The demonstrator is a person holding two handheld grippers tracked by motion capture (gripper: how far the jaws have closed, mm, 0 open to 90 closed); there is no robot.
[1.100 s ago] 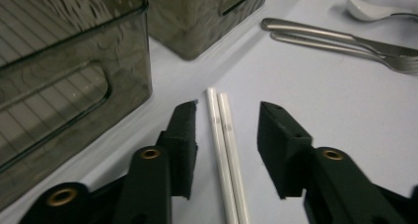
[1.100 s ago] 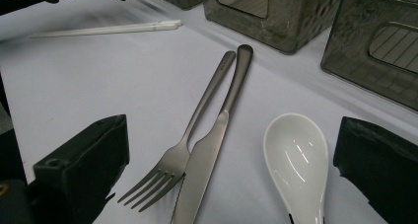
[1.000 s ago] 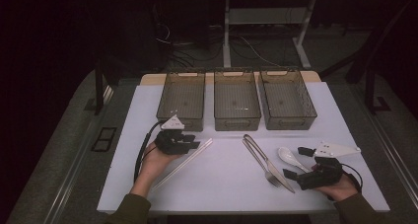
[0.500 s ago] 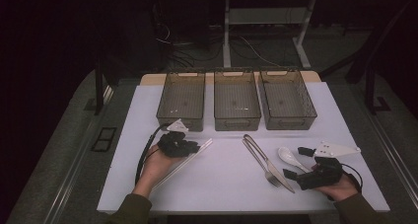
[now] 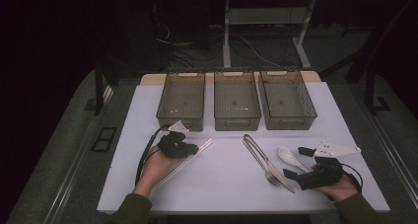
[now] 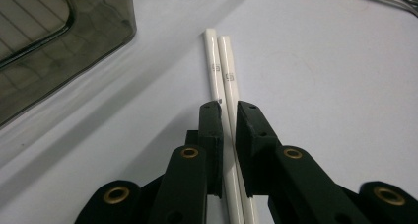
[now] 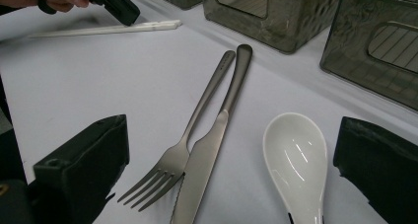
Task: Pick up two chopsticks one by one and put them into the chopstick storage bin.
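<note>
A pair of white chopsticks (image 5: 199, 151) (image 6: 220, 61) lies on the white table at the left, side by side. My left gripper (image 5: 190, 148) (image 6: 229, 121) is low over them, and its jaws have just been closing. The pads now press on the chopsticks between them. A steel fork (image 7: 197, 110), a steel knife (image 7: 217, 135) and a white ceramic spoon (image 7: 296, 155) lie at the right. My right gripper (image 5: 297, 162) (image 7: 231, 169) stands wide open near the table, with the spoon bowl and the fork tines in front of its jaws.
Three empty smoky plastic bins (image 5: 180, 121) (image 5: 236, 121) (image 5: 290, 120) stand in a row at the back of the table. The fork (image 5: 256, 157) and the knife (image 5: 274, 170) lie slantwise at mid-table. A cable loops from my left gripper toward the table's left edge.
My left gripper has dropped a little onto the chopsticks and closed on them. My right hand has kept still.
</note>
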